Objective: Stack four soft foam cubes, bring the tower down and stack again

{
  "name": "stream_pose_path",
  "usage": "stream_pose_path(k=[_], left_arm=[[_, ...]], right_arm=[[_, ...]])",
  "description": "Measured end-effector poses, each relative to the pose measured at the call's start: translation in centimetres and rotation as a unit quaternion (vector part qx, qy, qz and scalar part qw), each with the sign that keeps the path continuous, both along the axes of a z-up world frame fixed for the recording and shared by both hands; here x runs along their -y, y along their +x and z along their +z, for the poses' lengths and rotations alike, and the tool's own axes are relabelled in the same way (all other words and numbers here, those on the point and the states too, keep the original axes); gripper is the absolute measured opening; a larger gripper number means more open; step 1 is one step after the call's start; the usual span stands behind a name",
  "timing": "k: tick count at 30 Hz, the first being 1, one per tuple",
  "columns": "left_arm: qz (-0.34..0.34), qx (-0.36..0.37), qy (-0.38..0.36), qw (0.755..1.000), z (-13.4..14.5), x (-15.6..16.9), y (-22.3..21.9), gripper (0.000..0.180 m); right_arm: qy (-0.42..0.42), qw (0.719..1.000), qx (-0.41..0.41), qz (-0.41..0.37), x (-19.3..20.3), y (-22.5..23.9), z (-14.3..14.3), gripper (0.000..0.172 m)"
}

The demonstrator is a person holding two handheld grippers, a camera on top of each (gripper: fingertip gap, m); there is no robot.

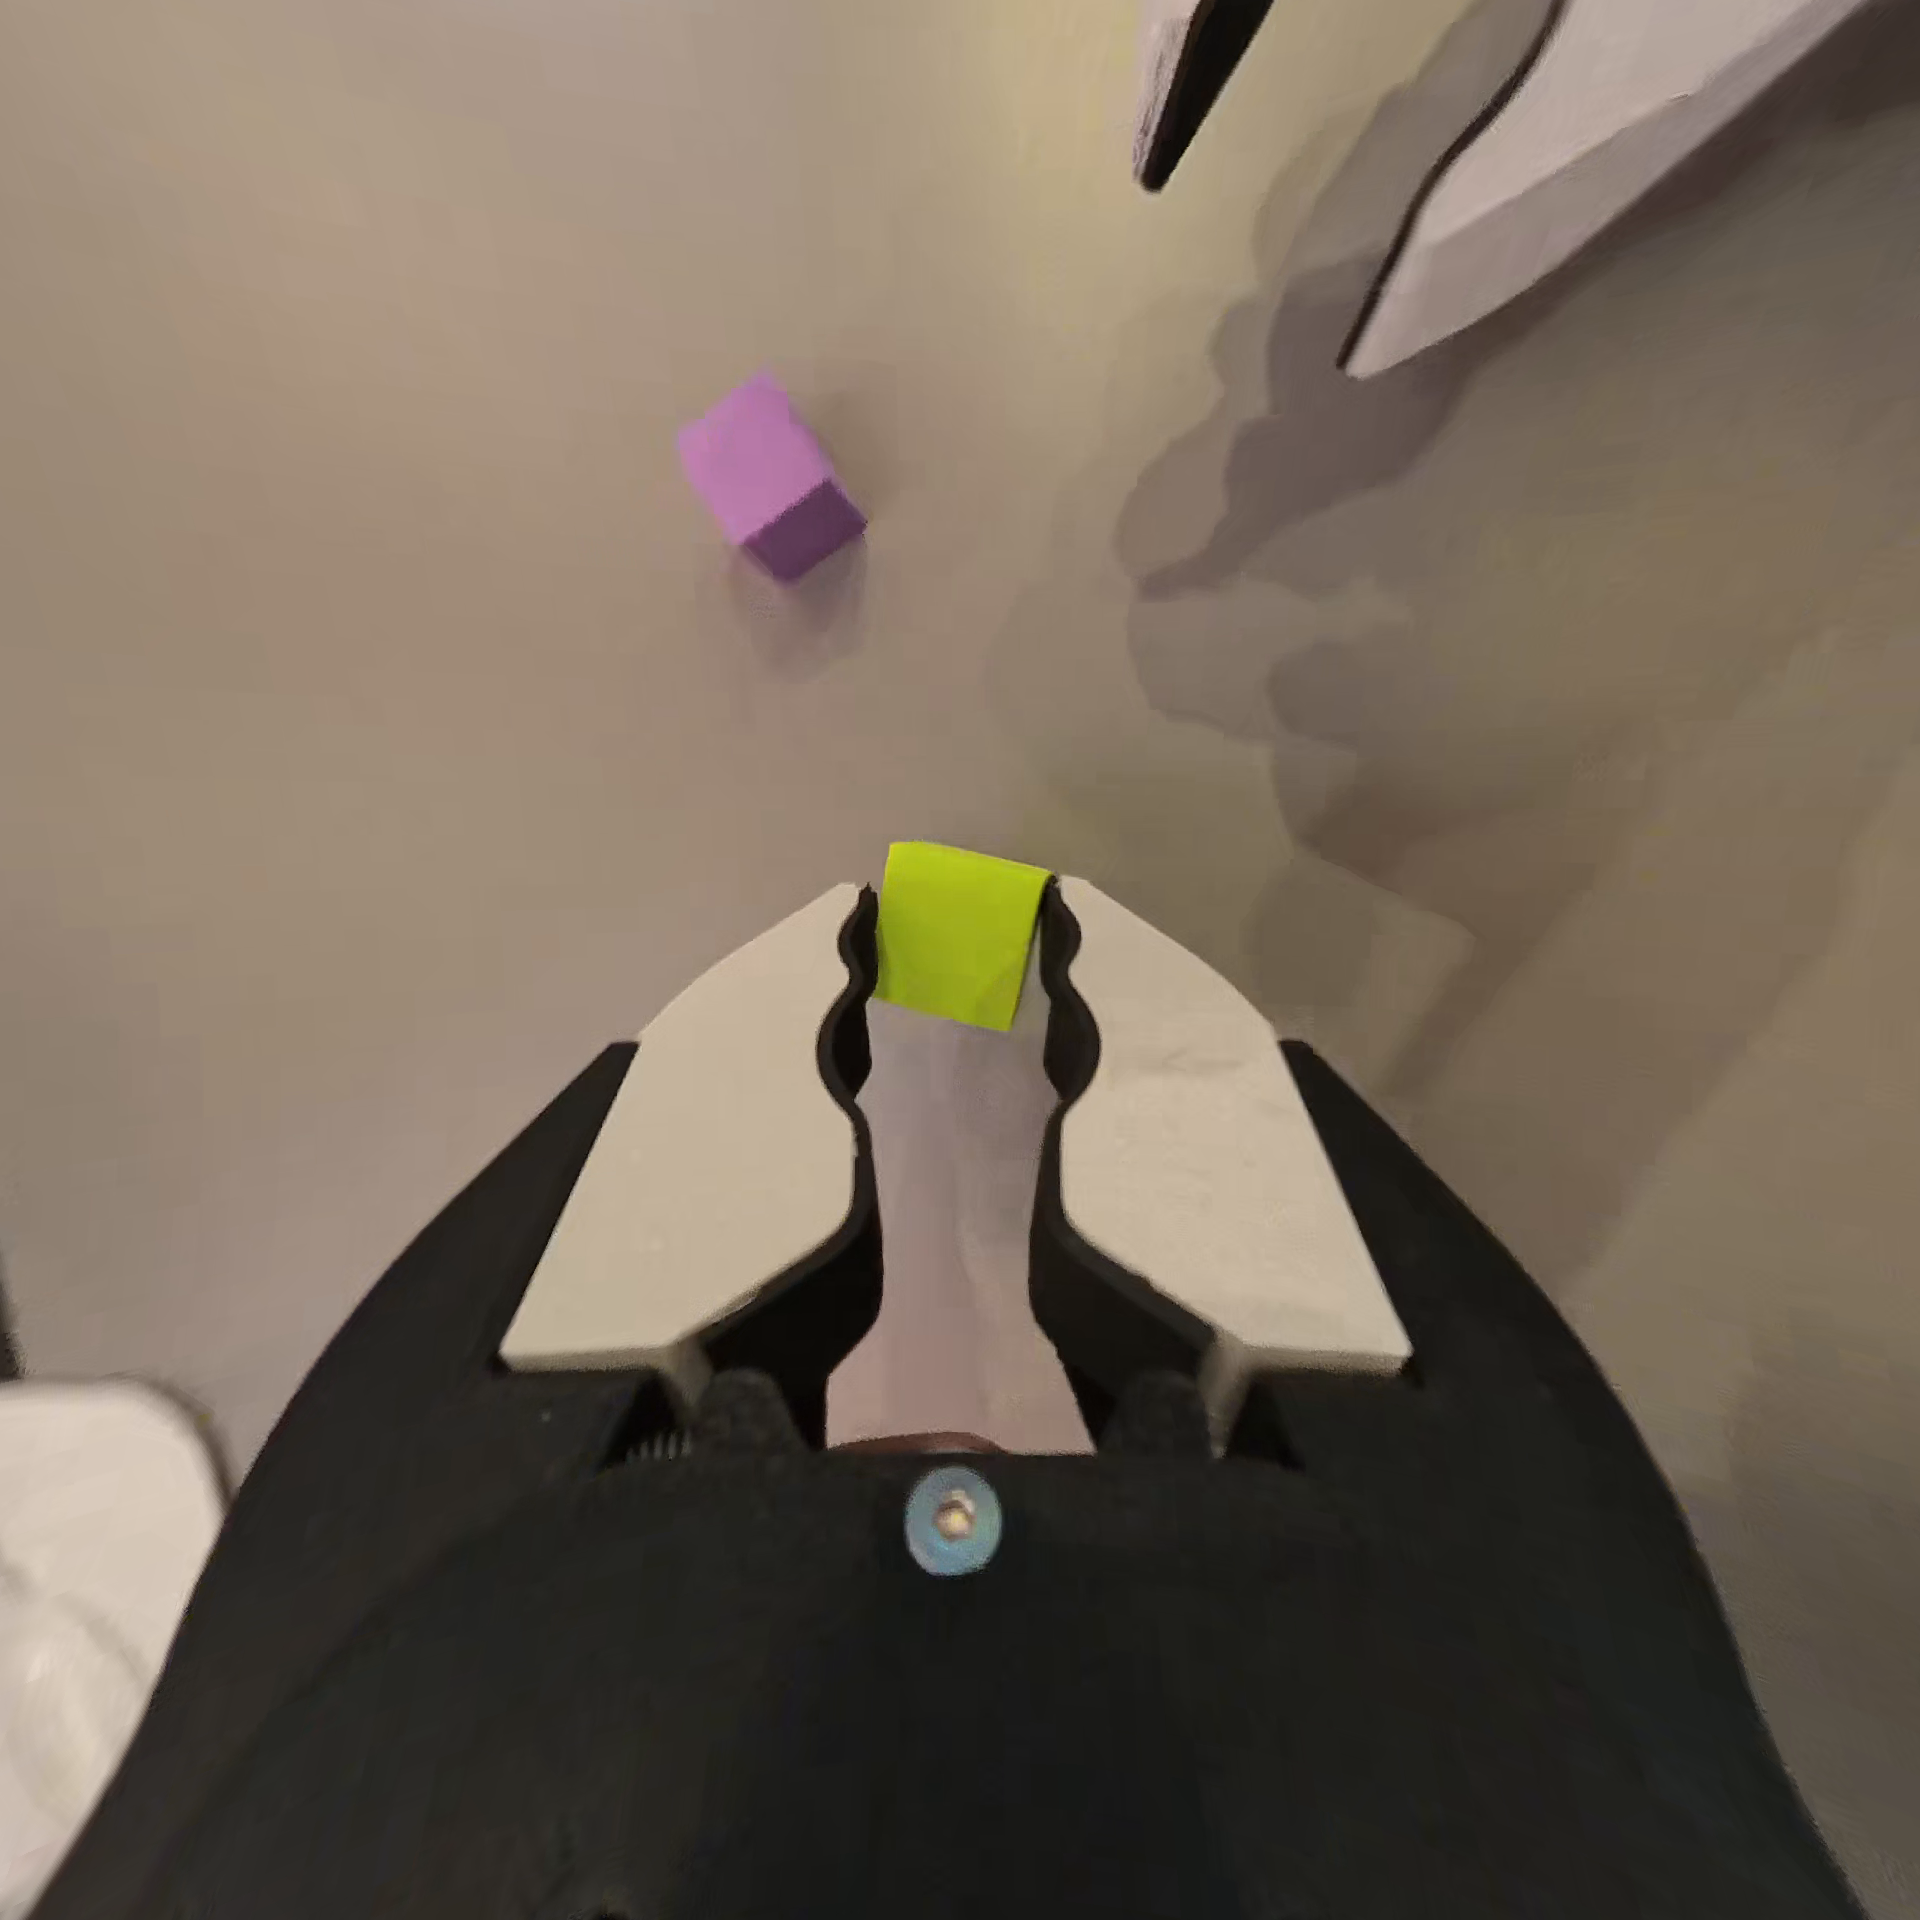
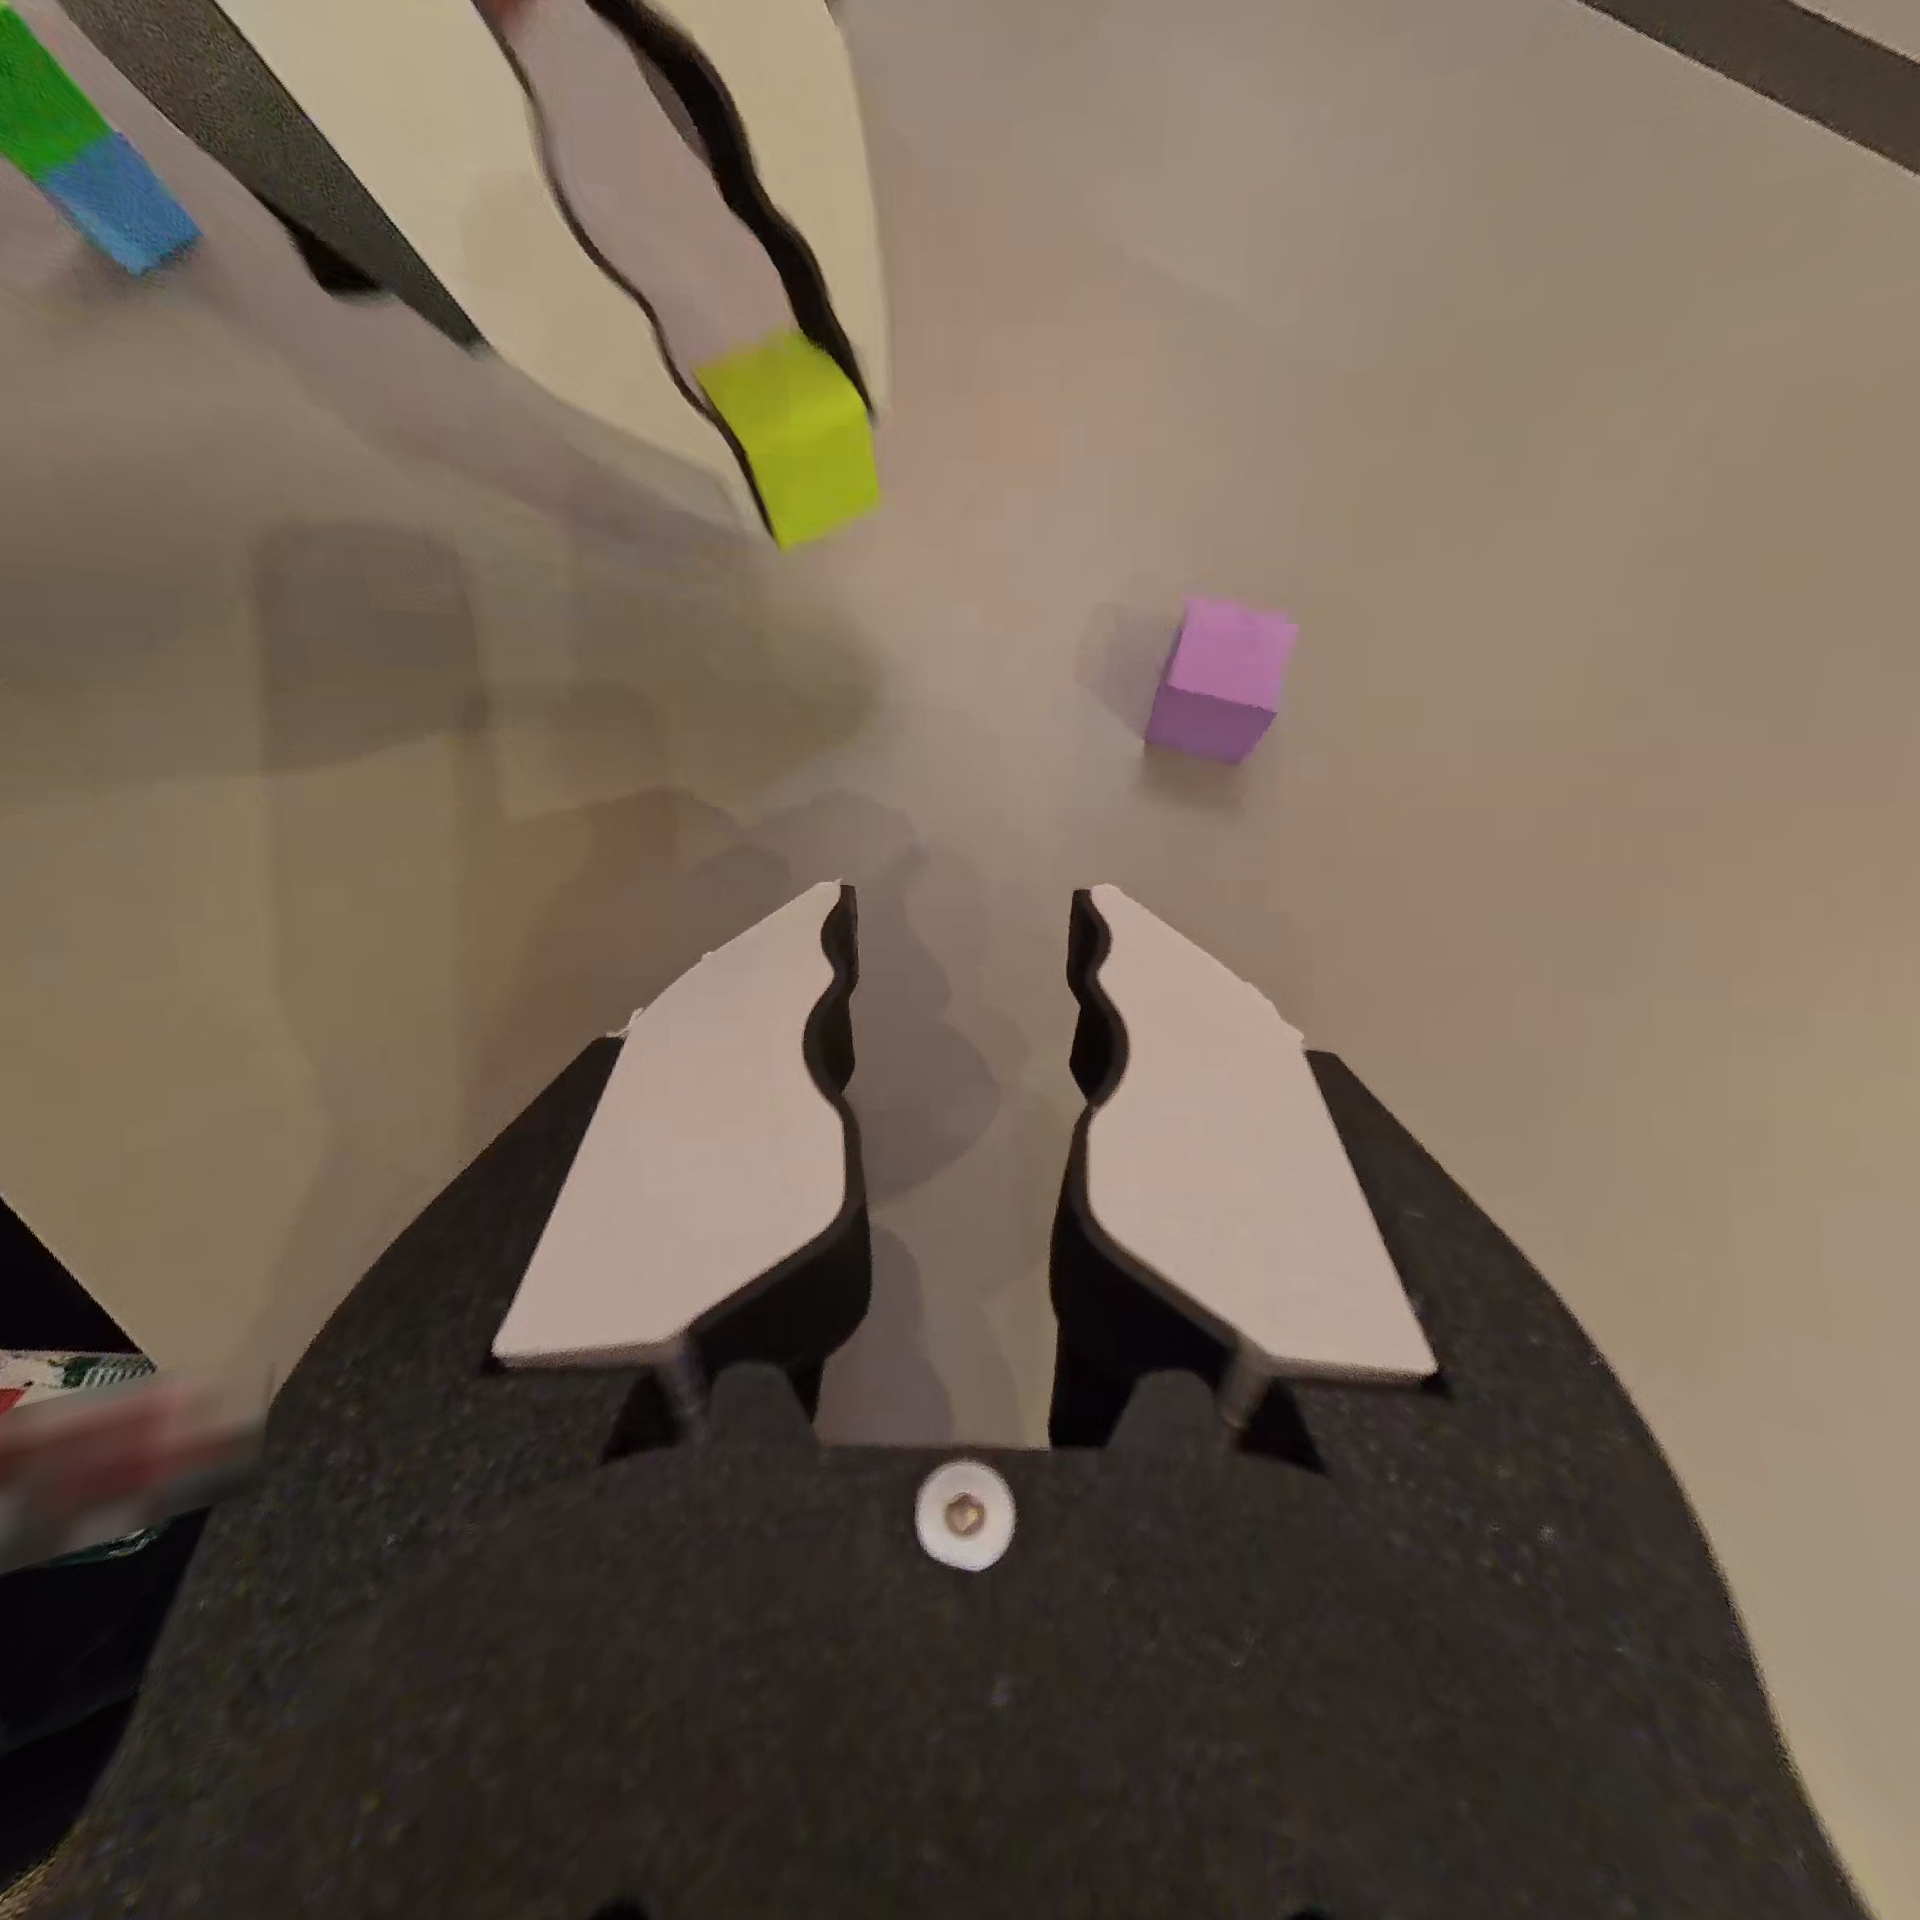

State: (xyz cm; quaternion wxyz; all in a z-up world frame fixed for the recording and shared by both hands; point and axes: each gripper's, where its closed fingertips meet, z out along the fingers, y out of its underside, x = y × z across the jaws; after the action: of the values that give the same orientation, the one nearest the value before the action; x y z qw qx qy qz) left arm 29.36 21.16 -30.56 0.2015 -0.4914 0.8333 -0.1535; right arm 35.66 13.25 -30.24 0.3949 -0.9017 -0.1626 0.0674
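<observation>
My left gripper (image 1: pixel 956 894) is shut on a lime-yellow foam cube (image 1: pixel 956 935), both pads pressed on its sides, above the beige table (image 1: pixel 416 727). The right wrist view shows the same cube (image 2: pixel 805 447) pinched at the left gripper's fingertips. A purple cube (image 1: pixel 764 473) lies alone on the table ahead and left of it; in the right wrist view the purple cube (image 2: pixel 1226 675) is ahead and right of my right gripper (image 2: pixel 964 904). The right gripper is open with nothing between its pads. A green cube (image 2: pixel 42 99) sits on a blue cube (image 2: pixel 120 208) at the far upper left.
The right gripper's fingers (image 1: pixel 1558 177) reach into the left wrist view at the top right. A white object (image 1: pixel 83 1558) sits at the lower left edge. Dark and coloured clutter (image 2: pixel 62 1382) lies off the table's edge at the lower left. One gripper's finger ends stand about 10 cm off the other's.
</observation>
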Motion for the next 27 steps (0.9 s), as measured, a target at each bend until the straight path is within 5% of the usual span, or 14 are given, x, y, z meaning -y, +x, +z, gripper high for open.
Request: stream_pose_path(k=[6, 10, 15, 27], left_arm=[[0.106, 0.029, 0.020, 0.994, 7.3, -3.2, -11.7, 0.030], [0.169, 0.053, 0.001, 0.984, 9.3, -4.6, -19.0, 0.030], [0.187, 0.056, -0.003, 0.981, 7.8, -4.6, -23.0, 0.030], [0.168, 0.009, 0.003, 0.986, 3.3, -4.1, -23.7, 0.030]], right_arm=[[0.004, 0.999, 0.004, 0.048, -1.5, -3.7, -1.1, 0.037], [0.000, 0.997, 0.002, 0.071, -2.7, -6.1, -2.0, 0.037], [-0.011, 0.995, 0.006, 0.096, -3.5, -8.3, -2.8, 0.036], [-0.036, 0.993, 0.001, 0.109, -3.3, -9.5, -4.6, 0.036]])
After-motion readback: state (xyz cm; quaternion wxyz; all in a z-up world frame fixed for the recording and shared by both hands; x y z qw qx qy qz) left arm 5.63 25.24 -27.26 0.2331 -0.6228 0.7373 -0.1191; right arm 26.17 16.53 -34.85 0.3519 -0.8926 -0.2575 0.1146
